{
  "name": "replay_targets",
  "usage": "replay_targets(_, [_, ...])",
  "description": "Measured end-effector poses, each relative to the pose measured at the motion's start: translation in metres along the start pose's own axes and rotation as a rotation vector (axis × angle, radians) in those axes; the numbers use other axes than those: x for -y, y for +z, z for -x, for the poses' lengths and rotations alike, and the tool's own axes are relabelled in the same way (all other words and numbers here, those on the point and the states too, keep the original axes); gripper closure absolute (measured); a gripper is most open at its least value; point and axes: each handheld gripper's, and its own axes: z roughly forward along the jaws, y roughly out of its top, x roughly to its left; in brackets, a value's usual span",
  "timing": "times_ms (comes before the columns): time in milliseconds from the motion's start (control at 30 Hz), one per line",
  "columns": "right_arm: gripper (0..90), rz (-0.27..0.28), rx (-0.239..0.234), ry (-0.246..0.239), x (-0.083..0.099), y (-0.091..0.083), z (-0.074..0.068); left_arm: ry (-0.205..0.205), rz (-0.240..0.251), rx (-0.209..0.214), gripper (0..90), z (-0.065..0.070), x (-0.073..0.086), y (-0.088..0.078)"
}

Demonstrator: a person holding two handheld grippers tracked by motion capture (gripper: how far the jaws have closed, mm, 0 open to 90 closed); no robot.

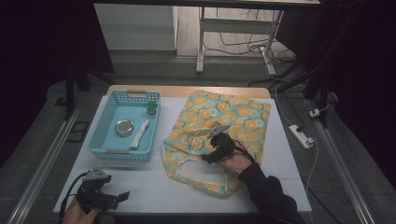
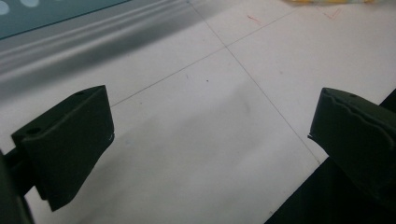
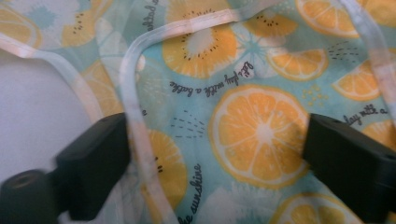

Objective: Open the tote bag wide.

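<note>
At the near left corner of the white table (image 1: 154, 186), the left gripper (image 1: 122, 196) rests low in the person's left hand (image 1: 78, 213), pointing to the right along the near edge. In the left gripper view its two black jaws stand wide apart over bare tabletop, with nothing between them.

Farther back on the left side sits a light blue plastic basket (image 1: 106, 122), its long side running away from the person. Inside it lie a round metal tin (image 1: 124, 128) near the middle, a white tube (image 1: 140, 135) laid lengthways just right of the tin, and a small green-capped jar (image 1: 151, 108) at the far right corner of the basket.

Right of the basket, across the middle and far right of the table, a fabric tote bag (image 1: 233, 116) printed with orange slices on pale turquoise lies flat, its pale handles (image 1: 196, 179) pointing toward the near edge.

The right gripper (image 1: 209, 145) sits on the bag's near left part, close to the handles, held by the right hand (image 1: 236, 163) in a dark sleeve (image 1: 268, 193). In the right gripper view its jaws are spread wide over the printed cloth (image 3: 261, 130), and a pale handle strap (image 3: 135, 116) runs just beside the left jaw; the pads do not pinch the fabric.
</note>
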Motion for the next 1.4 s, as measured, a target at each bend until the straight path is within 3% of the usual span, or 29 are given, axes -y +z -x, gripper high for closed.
replay_targets(167, [49.1, 0.003, -0.048, -0.049, -0.001, -0.007, -0.008, 0.000, -0.003, -0.001, 0.0, 0.000, 0.000, 0.000])
replay_targets(233, [59.5, 0.003, -0.057, -0.050, -0.001, -0.008, -0.009, 0.000, -0.003, -0.001, 0.0, 0.000, 0.000, 0.000])
replay_targets(267, [59.5, 0.003, -0.057, -0.050, -0.001, -0.008, -0.009, 0.000, -0.004, -0.002, 0.0, 0.000, 0.000, 0.000])
replay_targets(300, [70.1, 0.013, -0.057, -0.049, 0.000, -0.009, -0.009, 0.000, -0.004, -0.002, 0.0, 0.000, 0.000, 0.000])
replay_targets(367, [80.6, 0.019, -0.066, -0.064, 0.001, -0.009, -0.010, 0.001, -0.005, -0.002, 0.0, 0.000, 0.000, 0.000])
replay_targets(467, [90.0, 0.010, -0.073, -0.077, 0.000, -0.010, -0.011, 0.001, -0.006, -0.002, 0.0, 0.000, 0.000, 0.000])
replay_targets(700, [90.0, 0.005, -0.079, -0.061, -0.002, -0.010, -0.008, 0.000, -0.006, -0.001, 0.0, 0.000, -0.001, 0.001])
replay_targets(833, [90.0, 0.075, -0.068, -0.040, -0.004, -0.020, -0.002, -0.002, -0.003, 0.000, 0.0, 0.000, 0.000, 0.000])
replay_targets(1400, [90.0, 0.182, -0.072, 0.027, -0.014, -0.047, 0.013, -0.003, -0.002, 0.004, 0.0, -0.001, 0.000, 0.000])
